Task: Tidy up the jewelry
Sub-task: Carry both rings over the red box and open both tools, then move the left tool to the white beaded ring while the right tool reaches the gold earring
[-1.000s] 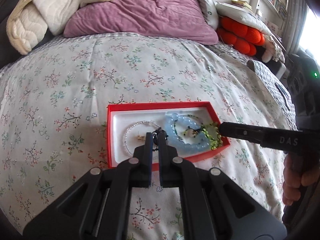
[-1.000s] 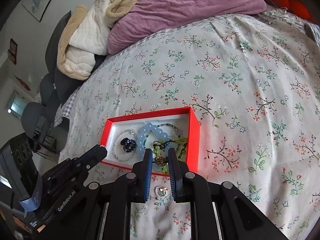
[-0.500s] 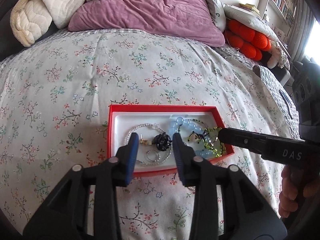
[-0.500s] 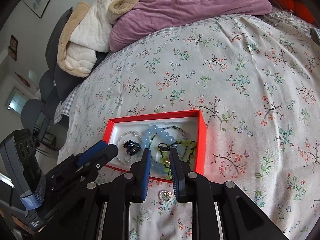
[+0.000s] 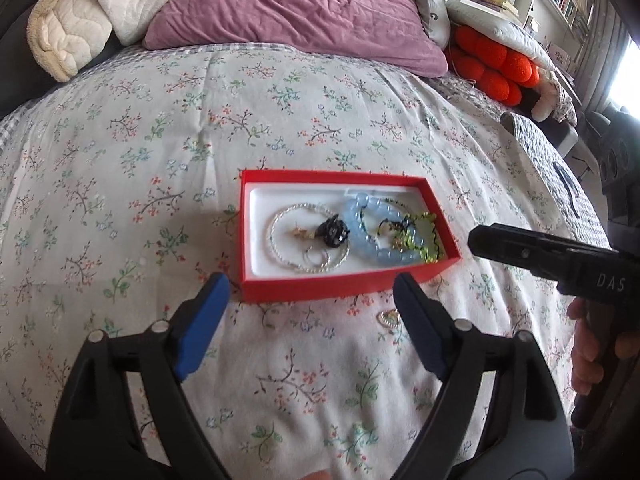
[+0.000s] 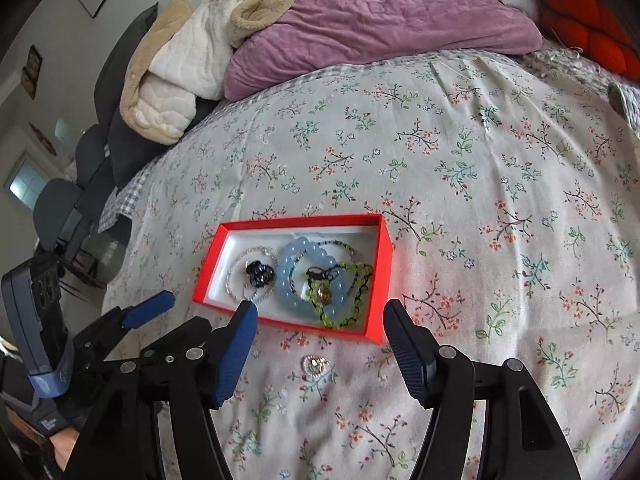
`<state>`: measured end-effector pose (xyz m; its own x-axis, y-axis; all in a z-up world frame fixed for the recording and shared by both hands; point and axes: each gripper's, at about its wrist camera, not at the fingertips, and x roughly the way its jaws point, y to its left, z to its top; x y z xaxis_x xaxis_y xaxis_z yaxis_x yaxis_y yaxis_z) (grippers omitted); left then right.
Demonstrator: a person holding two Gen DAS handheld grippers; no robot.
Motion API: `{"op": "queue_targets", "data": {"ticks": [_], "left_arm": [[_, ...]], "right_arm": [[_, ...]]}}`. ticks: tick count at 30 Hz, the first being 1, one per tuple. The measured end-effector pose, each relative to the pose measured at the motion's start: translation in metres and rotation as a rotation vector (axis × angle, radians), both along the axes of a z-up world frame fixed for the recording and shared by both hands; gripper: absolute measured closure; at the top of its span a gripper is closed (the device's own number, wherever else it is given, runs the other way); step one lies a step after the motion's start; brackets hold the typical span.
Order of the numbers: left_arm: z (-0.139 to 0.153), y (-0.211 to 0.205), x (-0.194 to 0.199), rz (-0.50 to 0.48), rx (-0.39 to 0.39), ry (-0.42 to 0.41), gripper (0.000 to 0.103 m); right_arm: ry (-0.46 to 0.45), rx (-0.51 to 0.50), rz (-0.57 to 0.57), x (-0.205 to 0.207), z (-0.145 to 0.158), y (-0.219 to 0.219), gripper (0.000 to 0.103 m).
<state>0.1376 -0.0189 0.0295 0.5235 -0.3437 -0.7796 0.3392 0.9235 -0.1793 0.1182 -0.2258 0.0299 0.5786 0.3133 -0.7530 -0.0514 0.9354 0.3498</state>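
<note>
From the left wrist we see our left gripper with jaws spreading, nothing between them, just short of the red box of jewelry on the floral bedspread. From the right wrist, our right gripper is likewise spreading and empty, a small heart pendant lying outside the box.
</note>
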Motion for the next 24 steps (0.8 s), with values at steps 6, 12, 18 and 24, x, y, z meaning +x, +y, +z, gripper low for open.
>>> {"op": "queue_targets", "data": {"ticks": [6,12,18,24], "left_arm": [[-0.007,0.012,-0.014,0.015,0.038,0.038,0.015],[-0.02,0.02,-0.026,0.009,0.068,0.078,0.015],[-0.034,0.018,-0.033,-0.029,0.079,0.122,0.015],[-0.043,0.012,-0.033,-0.05,0.057,0.161,0.015]], "right_arm": [[0.009,-0.046,0.011,-0.014,-0.008,-0.003,0.03],[0.051,-0.09,0.027,-0.025,-0.024,-0.005,0.028],[0.076,-0.101,0.035,-0.03,-0.039,-0.005,0.028],[0.118,-0.054,0.066,-0.018,-0.056,0.006,0.047]]}}
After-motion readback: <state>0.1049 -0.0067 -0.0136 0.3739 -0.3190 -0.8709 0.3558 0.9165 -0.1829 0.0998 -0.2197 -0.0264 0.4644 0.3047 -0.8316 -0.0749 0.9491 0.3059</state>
